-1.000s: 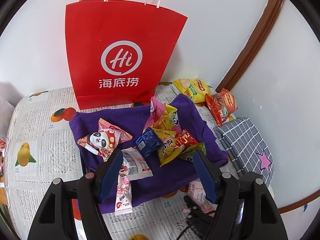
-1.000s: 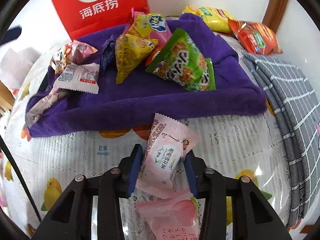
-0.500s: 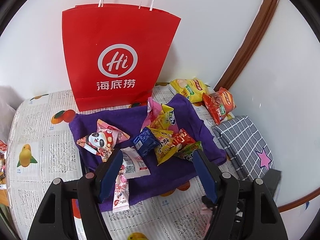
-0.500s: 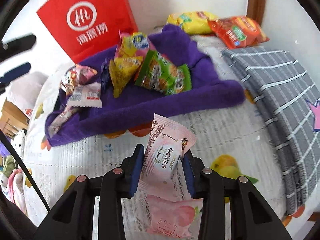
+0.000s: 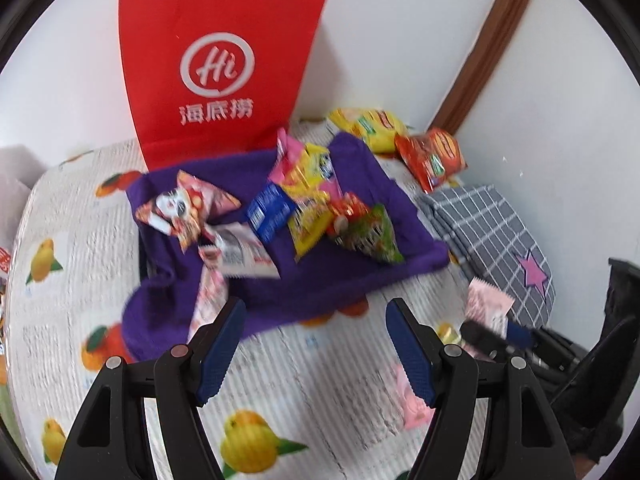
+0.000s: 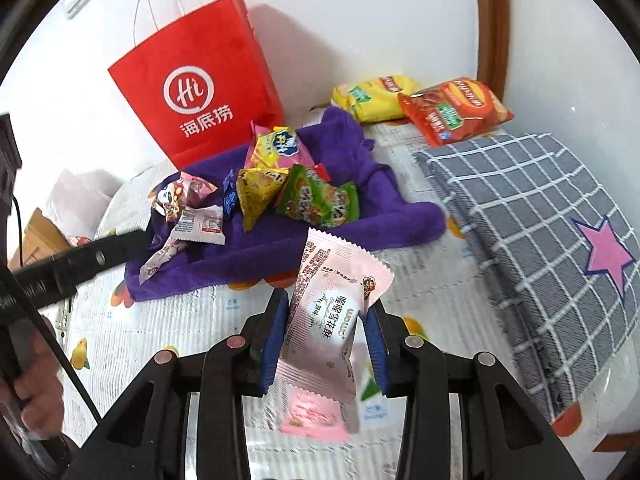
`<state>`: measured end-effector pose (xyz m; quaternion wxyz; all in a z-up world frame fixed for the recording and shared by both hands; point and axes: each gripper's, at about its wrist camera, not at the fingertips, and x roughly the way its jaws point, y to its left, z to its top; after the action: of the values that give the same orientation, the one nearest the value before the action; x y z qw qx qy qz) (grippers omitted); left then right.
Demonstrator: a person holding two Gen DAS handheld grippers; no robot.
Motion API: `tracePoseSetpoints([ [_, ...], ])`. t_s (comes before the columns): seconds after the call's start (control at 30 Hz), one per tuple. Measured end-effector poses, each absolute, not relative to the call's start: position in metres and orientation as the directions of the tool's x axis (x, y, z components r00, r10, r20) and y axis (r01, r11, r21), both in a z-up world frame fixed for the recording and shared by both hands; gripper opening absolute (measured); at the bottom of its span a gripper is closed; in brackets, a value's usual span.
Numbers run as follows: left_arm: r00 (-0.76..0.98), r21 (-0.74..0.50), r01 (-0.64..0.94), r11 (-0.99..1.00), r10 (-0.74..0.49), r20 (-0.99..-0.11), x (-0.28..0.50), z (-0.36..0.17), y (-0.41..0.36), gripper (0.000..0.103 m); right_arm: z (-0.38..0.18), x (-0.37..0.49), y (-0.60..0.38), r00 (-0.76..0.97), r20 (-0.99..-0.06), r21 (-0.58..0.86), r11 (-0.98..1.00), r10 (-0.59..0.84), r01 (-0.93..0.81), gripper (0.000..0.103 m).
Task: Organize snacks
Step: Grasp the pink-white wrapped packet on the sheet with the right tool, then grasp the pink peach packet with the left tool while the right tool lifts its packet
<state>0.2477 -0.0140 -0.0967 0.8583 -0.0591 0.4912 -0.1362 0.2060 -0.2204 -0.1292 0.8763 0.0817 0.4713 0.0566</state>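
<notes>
right gripper [image 6: 326, 338]: 2 blue pads pinching a pale pink snack packet [image 6: 334, 312] across its width, clear of the tabletop. The packet stands nearly upright between the pads, top seal free above them. Side pinch makes sense: it's a flat pillow pack, so gripping the edges stops it folding. A 2nd pink packet [image 6: 314, 416] lies on the table [image 6: 420, 280] directly below, not held.

left gripper [image 5: 312, 344]: pads spread wide, nothing between them, hovering over bare fruit-print tablecloth near the front edge of the purple towel [image 5: 344, 280]. Looks like it's staged for the next pick, not working.

Task items: most snacks sit piled on the purple towel, incl. a panda packet [image 6: 172, 196], a white packet [image 6: 202, 226], a blue packet [image 5: 270, 212], a yellow triangle pack [image 6: 258, 192] and a green pack [image 6: 320, 202]. A yellow chip bag [image 6: 374, 98] and an orange chip bag [image 6: 454, 110] lie off the towel by the wall. Red paper bag [image 6: 200, 92] stands behind the towel. My guess: the held packet goes onto the towel pile or into the bag; can't tell which.

View differences:
- right wrist view shows the packet print, the grip itself, a hand [image 6: 34, 392] at the left edge and the folded grey checked cloth [image 6: 532, 216] in full.
- left wrist view is motion-blurred, but shows the right gripper from the side with the pink packet sticking up, plus the empty gap between its own pads.
</notes>
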Motion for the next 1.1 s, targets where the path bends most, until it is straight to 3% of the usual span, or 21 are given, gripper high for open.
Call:
tracePoseSetpoints([
  [0.3,0.473,-0.195,0.236,0.952,-0.288,-0.833,0.212,-0.094,-0.06,0.071,-0.129,0.172,-0.263,0.566,-0.806,0.218,0.976,0.172,0.015,0.038],
  [0.6,0.37,-0.244,0.281,0.928,-0.339,-0.865,0.189,-0.133,-0.111,0.071,-0.135,0.145,-0.309,0.574,-0.805,0.226,0.972,0.149,0.065,0.038],
  [1.1,0.271,-0.166,0.208,0.964,-0.22,-0.937,0.187,-0.202,-0.15,0.069,-0.163,0.134,-0.346,0.541,-0.824,0.262,0.96,0.169,0.099,0.038],
])
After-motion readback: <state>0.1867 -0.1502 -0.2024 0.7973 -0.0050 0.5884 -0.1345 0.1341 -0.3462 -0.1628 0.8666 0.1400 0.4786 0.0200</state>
